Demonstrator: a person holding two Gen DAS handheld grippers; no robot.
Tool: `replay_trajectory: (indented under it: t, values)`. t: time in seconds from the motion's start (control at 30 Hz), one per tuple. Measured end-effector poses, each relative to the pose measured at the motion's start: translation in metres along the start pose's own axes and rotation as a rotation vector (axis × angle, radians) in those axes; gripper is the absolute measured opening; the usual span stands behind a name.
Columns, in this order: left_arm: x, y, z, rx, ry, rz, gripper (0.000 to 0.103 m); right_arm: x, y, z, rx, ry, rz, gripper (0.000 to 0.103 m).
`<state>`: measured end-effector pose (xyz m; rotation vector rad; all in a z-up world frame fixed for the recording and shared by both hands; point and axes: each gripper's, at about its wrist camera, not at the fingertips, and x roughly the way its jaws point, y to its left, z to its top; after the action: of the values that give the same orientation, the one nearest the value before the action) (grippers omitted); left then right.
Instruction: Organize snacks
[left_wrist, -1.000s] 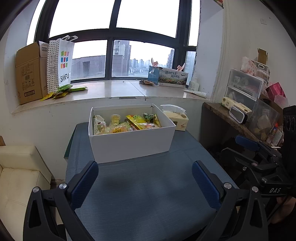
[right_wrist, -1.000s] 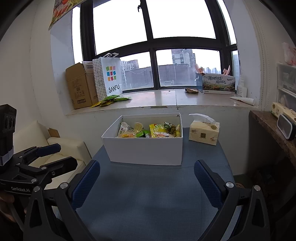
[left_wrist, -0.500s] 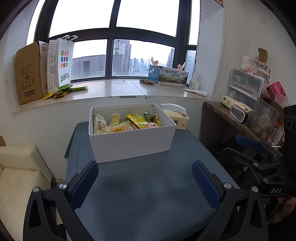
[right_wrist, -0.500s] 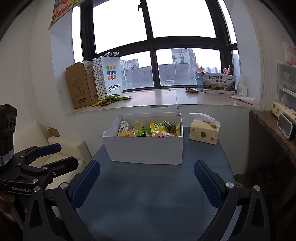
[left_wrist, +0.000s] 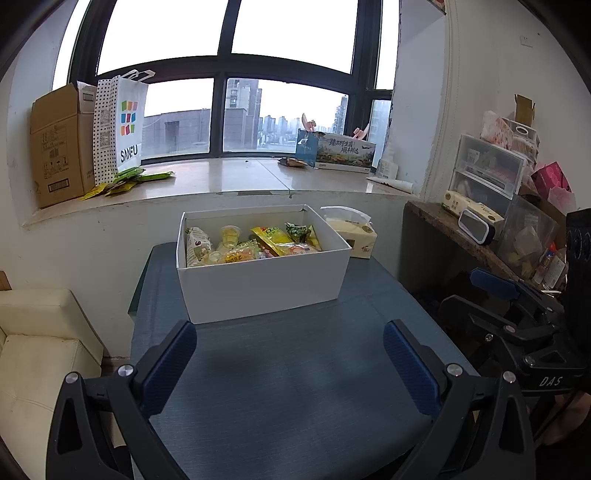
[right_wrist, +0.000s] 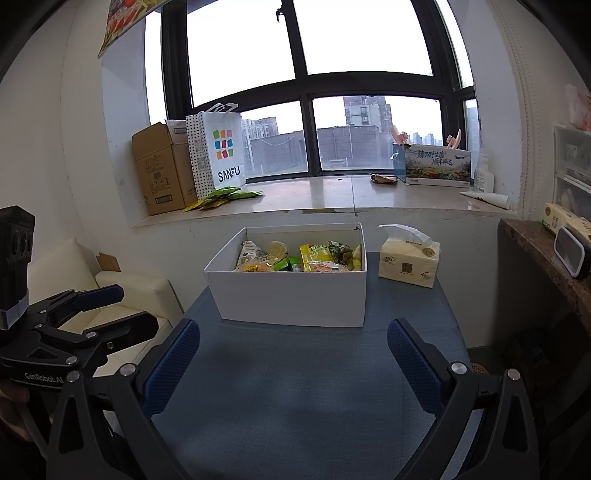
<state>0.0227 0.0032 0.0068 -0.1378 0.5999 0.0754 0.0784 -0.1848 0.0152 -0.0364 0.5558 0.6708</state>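
A white cardboard box (left_wrist: 266, 284) stands at the far end of a blue table (left_wrist: 295, 376). It holds several snack packets (left_wrist: 255, 243), yellow and green. The box also shows in the right wrist view (right_wrist: 291, 299), with the snacks (right_wrist: 306, 258) inside. My left gripper (left_wrist: 290, 354) is open and empty, well short of the box. My right gripper (right_wrist: 293, 350) is open and empty, also short of the box. Each gripper shows at the edge of the other's view: the right one (left_wrist: 517, 317) and the left one (right_wrist: 66, 325).
A tissue pack (right_wrist: 408, 264) lies right of the box. The windowsill holds a cardboard carton (left_wrist: 55, 144), a SANFU bag (left_wrist: 120, 129), green packets (left_wrist: 129, 179) and a printed box (left_wrist: 341, 153). A cream sofa (left_wrist: 37, 343) stands left, a cluttered shelf (left_wrist: 491, 206) right.
Both views have shifted very slightly; the box sits a touch higher in the right wrist view. Both grippers stay open and empty.
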Motion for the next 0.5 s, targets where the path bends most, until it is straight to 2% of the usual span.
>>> replay_trajectory:
  t: [0.5]
  values:
    - [-0.0001, 0.0014, 0.0007, -0.002, -0.002, 0.008, 0.103, -0.0016, 0.0009, -0.0004, -0.005, -0.002, 0.002, 0.103]
